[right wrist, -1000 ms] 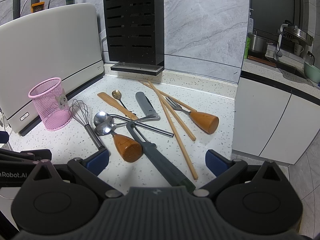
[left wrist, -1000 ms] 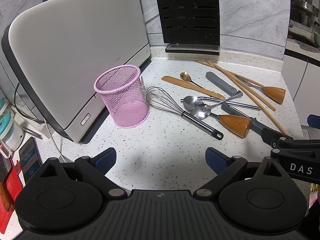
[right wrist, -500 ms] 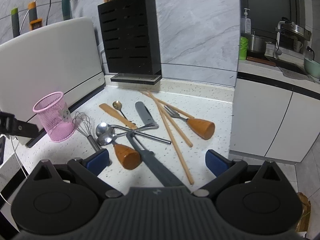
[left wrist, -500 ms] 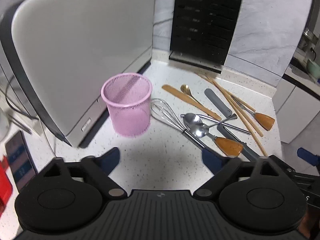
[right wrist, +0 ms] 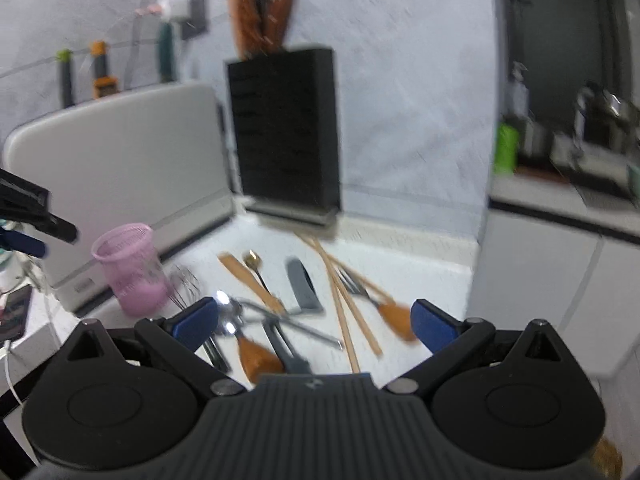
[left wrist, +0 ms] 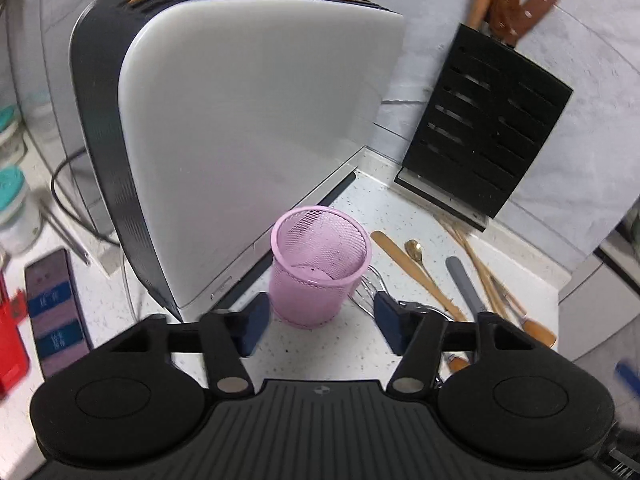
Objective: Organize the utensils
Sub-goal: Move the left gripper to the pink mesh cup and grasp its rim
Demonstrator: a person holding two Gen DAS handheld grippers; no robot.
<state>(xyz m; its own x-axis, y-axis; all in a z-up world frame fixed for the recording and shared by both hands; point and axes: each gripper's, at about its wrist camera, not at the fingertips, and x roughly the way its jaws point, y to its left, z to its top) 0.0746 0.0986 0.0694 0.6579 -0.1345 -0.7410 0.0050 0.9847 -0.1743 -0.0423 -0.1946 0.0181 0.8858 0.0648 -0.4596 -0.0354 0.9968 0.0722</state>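
Left gripper (left wrist: 320, 322) has just been closing: jaws were wide a second ago, now roughly half-way in, nothing between the pads. It has also swung over and risen; the pink mesh cup (left wrist: 320, 266), which sat off to the left in the left wrist view, is now centred just ahead of the fingertips, rim visible from above. Pads sit on either side of the cup's base in that view but above and short of it, no contact that I can see.

Cup is empty, upright, next to the big white appliance (left wrist: 256, 120). It hasn't moved.

Right gripper (right wrist: 314, 324) is wide open, holding nothing. Its view is motion-blurred and the pile looks further below than before, so it has lifted a bit.

Utensils are all loose on the counter (left wrist: 400, 208), same layout as earlier: whisk (right wrist: 186, 288) touching the cup's right side, two steel spoons (right wrist: 226, 310), wooden spatula (left wrist: 412, 268), small gold spoon (left wrist: 415, 249), grey-handled tool (left wrist: 464, 282), chopsticks (right wrist: 344, 300), wooden-handled fork (right wrist: 384, 308). Black knife block (left wrist: 484, 140) behind.

My read: nothing sorted yet. Left is probably lining up to steady or grab the cup, right is free to start picking. Whisk against the cup could get dragged if the cup shifts.
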